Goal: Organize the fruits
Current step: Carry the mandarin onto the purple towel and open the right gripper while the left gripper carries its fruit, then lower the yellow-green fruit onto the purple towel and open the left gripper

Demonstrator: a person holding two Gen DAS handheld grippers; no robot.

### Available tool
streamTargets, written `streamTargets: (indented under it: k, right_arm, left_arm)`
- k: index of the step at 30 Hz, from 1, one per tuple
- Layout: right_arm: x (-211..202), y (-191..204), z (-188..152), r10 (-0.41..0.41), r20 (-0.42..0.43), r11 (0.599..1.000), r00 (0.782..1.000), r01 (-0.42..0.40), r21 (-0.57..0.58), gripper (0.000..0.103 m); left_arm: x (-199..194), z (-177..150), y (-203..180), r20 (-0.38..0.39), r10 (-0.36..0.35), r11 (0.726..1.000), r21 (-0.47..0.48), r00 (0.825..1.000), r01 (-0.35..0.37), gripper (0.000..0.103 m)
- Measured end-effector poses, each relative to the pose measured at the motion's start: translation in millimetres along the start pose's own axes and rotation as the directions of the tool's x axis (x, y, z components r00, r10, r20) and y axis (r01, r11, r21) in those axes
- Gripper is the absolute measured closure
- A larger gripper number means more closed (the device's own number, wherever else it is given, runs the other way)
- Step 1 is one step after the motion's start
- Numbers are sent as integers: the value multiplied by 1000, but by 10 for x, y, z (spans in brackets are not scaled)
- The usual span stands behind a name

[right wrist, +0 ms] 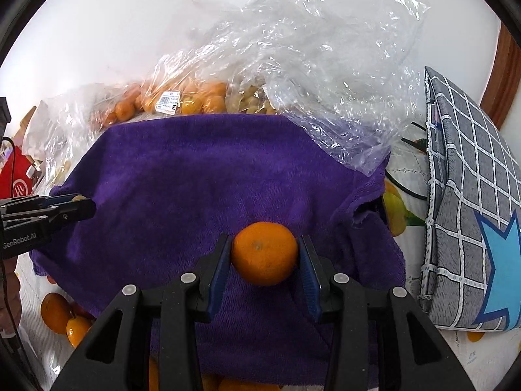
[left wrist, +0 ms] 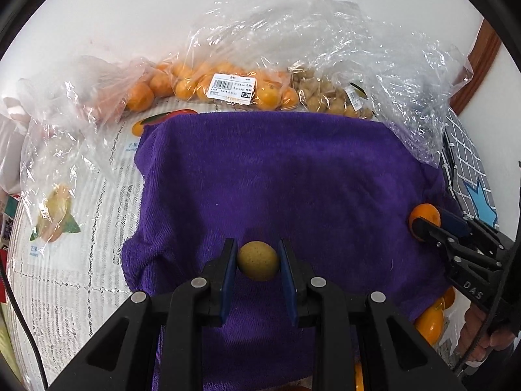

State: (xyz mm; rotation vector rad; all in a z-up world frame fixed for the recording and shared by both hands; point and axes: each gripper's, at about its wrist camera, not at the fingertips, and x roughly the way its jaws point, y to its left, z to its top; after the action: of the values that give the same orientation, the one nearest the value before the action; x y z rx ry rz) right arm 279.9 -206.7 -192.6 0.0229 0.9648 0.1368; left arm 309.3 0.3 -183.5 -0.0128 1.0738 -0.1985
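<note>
A purple towel lies spread on the table; it also shows in the right wrist view. My left gripper is shut on a small round yellow-brown fruit just above the towel's near part. My right gripper is shut on an orange mandarin over the towel's right side. In the left wrist view the right gripper shows at the towel's right edge with the mandarin. In the right wrist view the left gripper shows at the left with the small fruit.
Clear plastic bags at the back hold mandarins and small tan fruits; crumpled empty plastic rises behind the towel. Loose mandarins lie at the towel's near edge. A grey checked pouch lies on the right.
</note>
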Motion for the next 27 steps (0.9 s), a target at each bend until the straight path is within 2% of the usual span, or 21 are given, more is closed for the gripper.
streamTargets:
  k: [6, 11, 13, 20, 27]
  right_arm:
    - [-180, -44, -12, 0, 22, 1000, 1000, 0, -4, 45]
    - [-365, -55, -96, -21, 31, 1000, 999, 21, 6, 44]
    - [-437, -52, -148, -27, 42, 999, 999, 26, 24, 44]
    - [-646, -15, -310, -79, 67, 994, 995, 74, 79, 44]
    - [-825, 18, -498, -53, 66, 994, 996, 46, 103, 44]
  left_arm:
    - [37, -20, -33, -11, -6, 1000, 7, 1000, 6, 78]
    - [23, -30, -75, -11, -18, 1000, 24, 1000, 18, 78]
    - [-7, -37, -87, -5, -24, 999, 30, 1000, 25, 74]
    - [-284, -94, -77, 62, -27, 998, 52, 998, 24, 68]
    - [-529, -222, 4, 131, -47, 997, 71, 990, 38, 65]
